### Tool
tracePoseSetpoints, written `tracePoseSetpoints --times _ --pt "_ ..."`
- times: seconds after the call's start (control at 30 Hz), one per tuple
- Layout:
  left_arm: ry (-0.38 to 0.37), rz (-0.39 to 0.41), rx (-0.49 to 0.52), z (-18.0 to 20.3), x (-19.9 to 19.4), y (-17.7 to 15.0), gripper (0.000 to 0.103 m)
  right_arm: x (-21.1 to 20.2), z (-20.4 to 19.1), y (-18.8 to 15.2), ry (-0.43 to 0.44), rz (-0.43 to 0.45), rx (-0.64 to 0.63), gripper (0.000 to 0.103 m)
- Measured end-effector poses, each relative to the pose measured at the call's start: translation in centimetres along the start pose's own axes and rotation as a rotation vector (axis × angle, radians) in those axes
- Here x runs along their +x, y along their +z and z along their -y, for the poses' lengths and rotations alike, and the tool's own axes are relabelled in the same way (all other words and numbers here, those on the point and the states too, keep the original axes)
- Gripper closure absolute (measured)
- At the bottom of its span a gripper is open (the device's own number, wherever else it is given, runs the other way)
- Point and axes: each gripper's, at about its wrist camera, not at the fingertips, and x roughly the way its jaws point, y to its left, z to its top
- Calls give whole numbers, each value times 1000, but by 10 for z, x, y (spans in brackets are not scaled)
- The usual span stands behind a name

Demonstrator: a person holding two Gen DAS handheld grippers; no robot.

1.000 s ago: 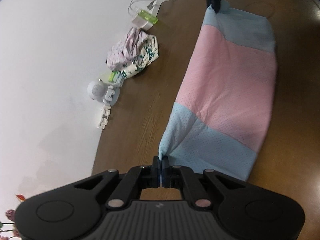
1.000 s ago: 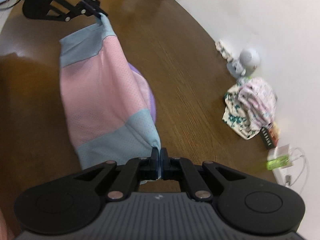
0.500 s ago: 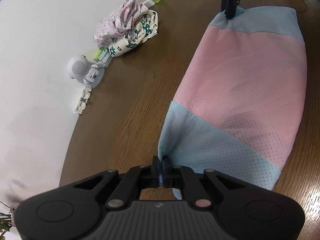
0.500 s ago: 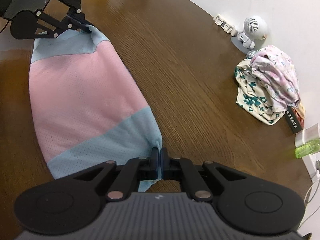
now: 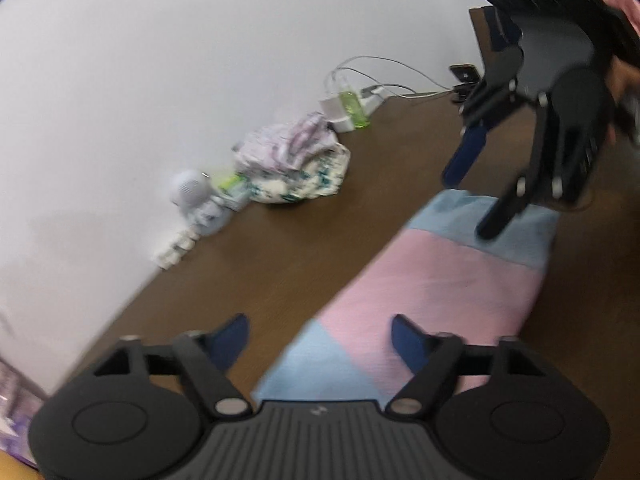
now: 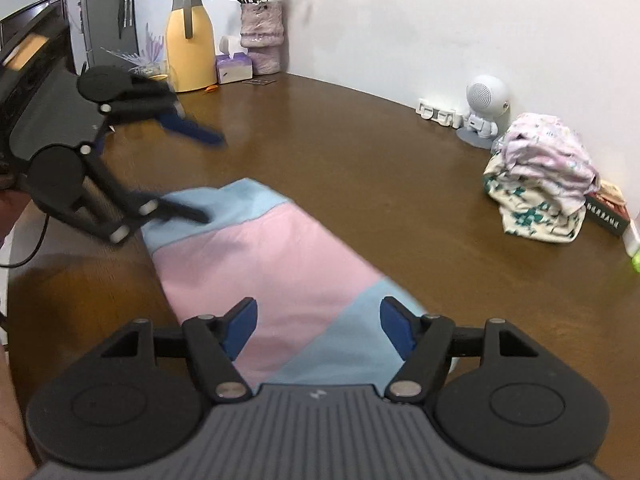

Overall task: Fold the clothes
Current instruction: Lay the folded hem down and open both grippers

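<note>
Item: pink-and-blue garment, folded into a long band, lying flat on the brown desk. One light-blue end sits under my right gripper, the other under my left gripper.

Right gripper: jaws opening and already wide, cloth below the gap, pads clear of it. Nothing held.

Left gripper: jaws opening, likewise apart over the near blue end, pads not pressing on the fabric as far as I can see. This view is smeared by motion, so I hedge on whether a fingertip brushes the cloth.

Also on the desk: a bundle of patterned clothes near the wall, a small white speaker figure beside it, a yellow jug and a vase of flowers at the far end. All well apart from the garment.

Step in hand, as I judge it: release after laying the fold down.

How I do it well:
- Let both jaws finish opening before I lift, so no pad drags a corner.
- Lift straight up off each end, not sideways.
- Check that the long edges lie even before choosing the next fold.
- For the next fold, take both layers at an end, not the top one alone.
</note>
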Motion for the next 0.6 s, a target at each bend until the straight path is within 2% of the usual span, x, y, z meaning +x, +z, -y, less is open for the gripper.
tracePoseSetpoints --times 0.03,0.07,0.27,0.43,0.6 --pt "-12 -19 -31 0 5 -4 84 1 -5 -4 -1 8 6 34" --pt "-20 -36 -62 -1 10 -8 86 3 -7 -9 1 17 17 34" --pt "-8 -109 -155 2 16 -38 85 9 -12 -35 -23 29 72 34" --pt "2 -100 -241 1 22 -52 87 12 -16 -52 -38 23 43 34" --pt "-11 -90 -286 10 7 -60 90 3 -19 -61 -36 9 39 32"
